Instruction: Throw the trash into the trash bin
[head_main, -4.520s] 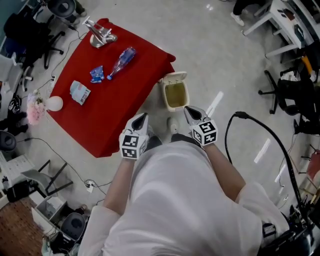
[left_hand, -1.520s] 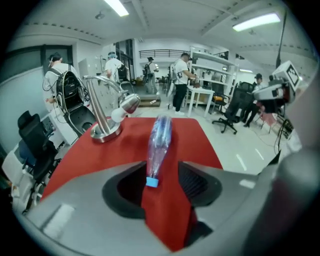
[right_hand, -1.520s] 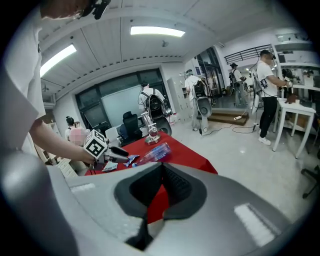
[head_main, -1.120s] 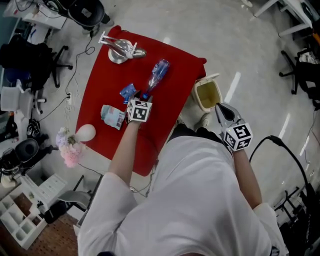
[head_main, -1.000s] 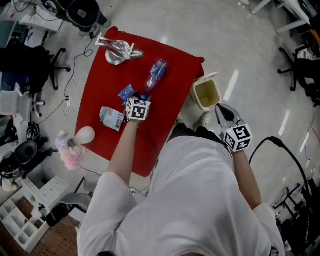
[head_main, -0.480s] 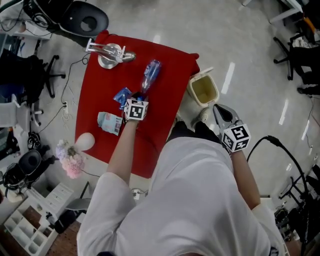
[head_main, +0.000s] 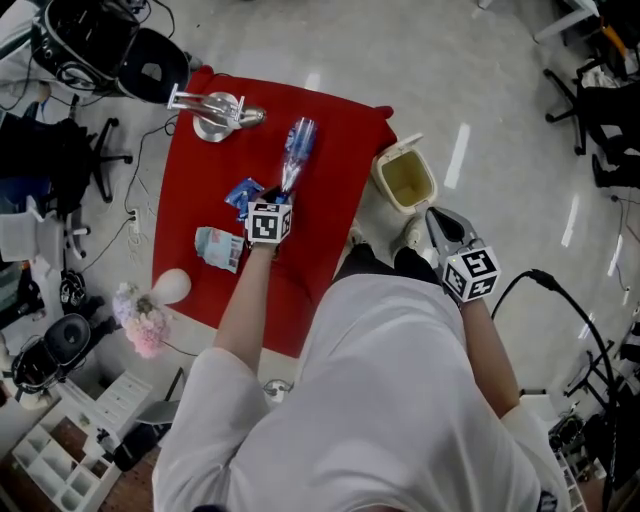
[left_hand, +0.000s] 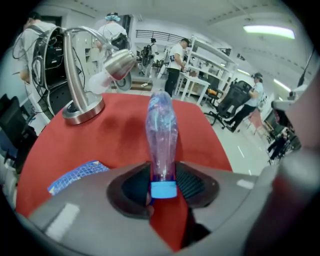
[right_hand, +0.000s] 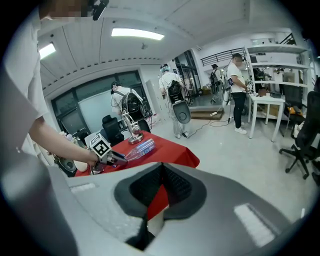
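Observation:
A clear plastic bottle with a blue cap lies on the red-clothed table, cap towards me. My left gripper reaches over the cloth to its cap end. In the left gripper view the jaws have just been closing, and the pads now lie against both sides of the neck of the bottle, just above the cap, within my left gripper. My right gripper hangs shut and empty beside my body, near the open beige trash bin on the floor right of the table. In the right gripper view the bottle shows beyond my right gripper.
A blue wrapper and a crumpled pale packet lie left of the bottle. A metal desk lamp stands at the table's far end, a white ball and flowers at its near-left corner. Office chairs, cables and people surround the area.
Since the oldest frame my left arm has reached out from my body to the bottle's cap end. Over the last second both grippers have stayed in place; only the head view has shifted.

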